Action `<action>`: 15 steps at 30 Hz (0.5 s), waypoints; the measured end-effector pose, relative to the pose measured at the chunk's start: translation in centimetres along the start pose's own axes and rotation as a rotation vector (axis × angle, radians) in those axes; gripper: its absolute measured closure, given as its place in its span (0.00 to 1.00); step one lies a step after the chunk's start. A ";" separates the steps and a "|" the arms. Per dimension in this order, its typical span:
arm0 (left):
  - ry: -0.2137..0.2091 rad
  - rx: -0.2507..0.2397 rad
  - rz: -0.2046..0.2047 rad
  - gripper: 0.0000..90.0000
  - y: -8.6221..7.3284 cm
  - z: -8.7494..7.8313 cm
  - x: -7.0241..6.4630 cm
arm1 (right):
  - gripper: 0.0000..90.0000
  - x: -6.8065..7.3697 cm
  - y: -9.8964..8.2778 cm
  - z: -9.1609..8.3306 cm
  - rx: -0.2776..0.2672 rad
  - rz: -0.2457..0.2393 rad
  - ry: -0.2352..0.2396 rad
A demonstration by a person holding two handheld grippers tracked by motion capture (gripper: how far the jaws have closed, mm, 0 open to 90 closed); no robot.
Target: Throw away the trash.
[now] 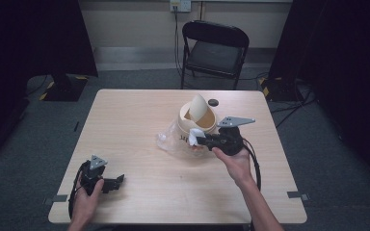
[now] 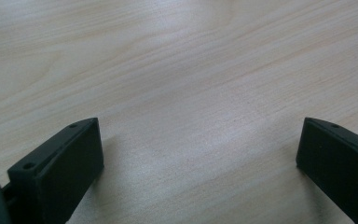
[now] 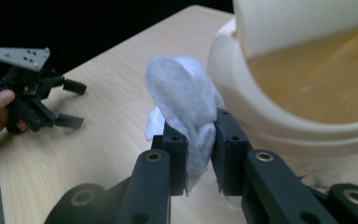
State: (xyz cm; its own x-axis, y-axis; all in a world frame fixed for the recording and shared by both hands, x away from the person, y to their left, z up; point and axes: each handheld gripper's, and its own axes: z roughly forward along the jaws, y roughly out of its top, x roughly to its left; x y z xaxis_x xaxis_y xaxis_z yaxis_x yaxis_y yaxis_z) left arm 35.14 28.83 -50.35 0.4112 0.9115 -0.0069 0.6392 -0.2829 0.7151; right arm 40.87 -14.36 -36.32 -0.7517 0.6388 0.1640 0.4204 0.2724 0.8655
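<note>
On a pale wooden counter (image 1: 139, 125), a wad of white tissue (image 3: 186, 105) is clamped between the nearly closed jaws of the right hand-held gripper (image 1: 193, 140), just beside a cream round tub (image 1: 192, 126) with its flap lid (image 1: 200, 107) tilted up. The tub's yellowish interior is seen in the right gripper view, close behind the tissue. Crumpled clear plastic (image 1: 169, 141) is spread on the counter against the tub's near side. A small dark disc (image 1: 214, 102) lies just beyond the tub. The left hand-held gripper (image 1: 117, 181) is held low at the counter's near left corner, well apart from the tub, its jaws spread wide over bare wood and nothing gripped. A black folding chair (image 1: 215, 48) is seen behind the counter.
</note>
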 end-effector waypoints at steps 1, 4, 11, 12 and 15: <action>0.000 0.000 0.000 0.00 0.0 0.0 0.0 | 0.86 0.0 0.0 0.0 0.000 0.000 0.000; 0.000 0.000 0.000 0.00 0.0 0.0 0.0 | 0.86 -0.8 1.0 -0.6 -0.012 -0.005 -0.023; 0.003 -0.004 -0.005 0.00 0.0 0.0 -0.1 | 0.86 -3.4 1.6 -0.4 -0.005 0.031 -0.040; 0.003 -0.004 -0.005 0.00 0.0 0.0 -0.1 | 0.86 -3.9 1.6 -0.2 -0.004 0.043 -0.051; 0.003 -0.002 -0.002 0.00 0.0 0.0 0.0 | 0.86 -4.5 1.6 0.3 0.002 0.050 -0.061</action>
State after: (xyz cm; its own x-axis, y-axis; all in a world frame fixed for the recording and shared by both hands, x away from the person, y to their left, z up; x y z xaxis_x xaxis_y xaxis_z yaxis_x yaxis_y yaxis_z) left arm 35.10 28.82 -50.35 0.4084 0.9128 -0.0060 0.6386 -0.2809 0.7165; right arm 45.07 -16.61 -35.78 -0.6972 0.6944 0.1780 0.4579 0.2404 0.8559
